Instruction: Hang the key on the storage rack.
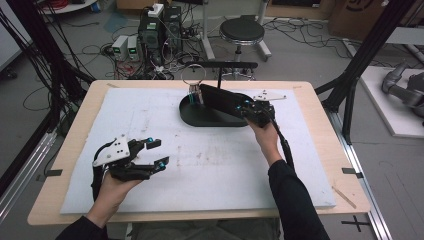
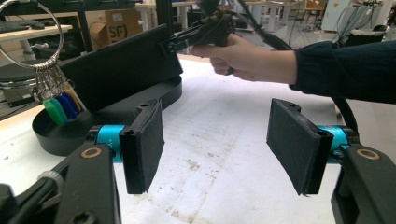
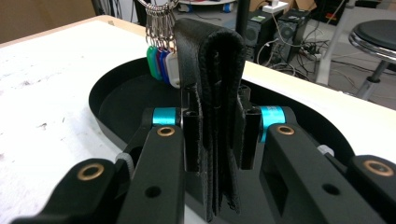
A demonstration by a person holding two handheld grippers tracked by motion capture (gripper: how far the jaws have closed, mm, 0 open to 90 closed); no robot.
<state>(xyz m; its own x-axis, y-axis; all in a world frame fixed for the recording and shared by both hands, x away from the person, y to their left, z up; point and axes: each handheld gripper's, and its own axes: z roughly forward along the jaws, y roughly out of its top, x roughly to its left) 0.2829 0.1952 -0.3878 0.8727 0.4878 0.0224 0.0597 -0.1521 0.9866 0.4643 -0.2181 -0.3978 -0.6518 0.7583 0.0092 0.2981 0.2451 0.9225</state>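
R hand (image 1: 267, 137) reaches fwd across the surface (image 1: 150, 107), forearm angled in from bottom; R gripper (image 1: 248, 106) pinches a black wallet (image 1: 222, 99) on edge, jaws pressed on both sides, over the black tray (image 1: 200, 118). Wallet just beside the key ring (image 1: 194, 75) w/ coloured tags (image 3: 161, 63), hanging at tray's far end. L hand (image 1: 112, 187) low at near-left, L gripper (image 1: 156, 152) spread wide, holding nothing, pointing right. Box (image 2: 122, 25) in bkgd reads "SF".
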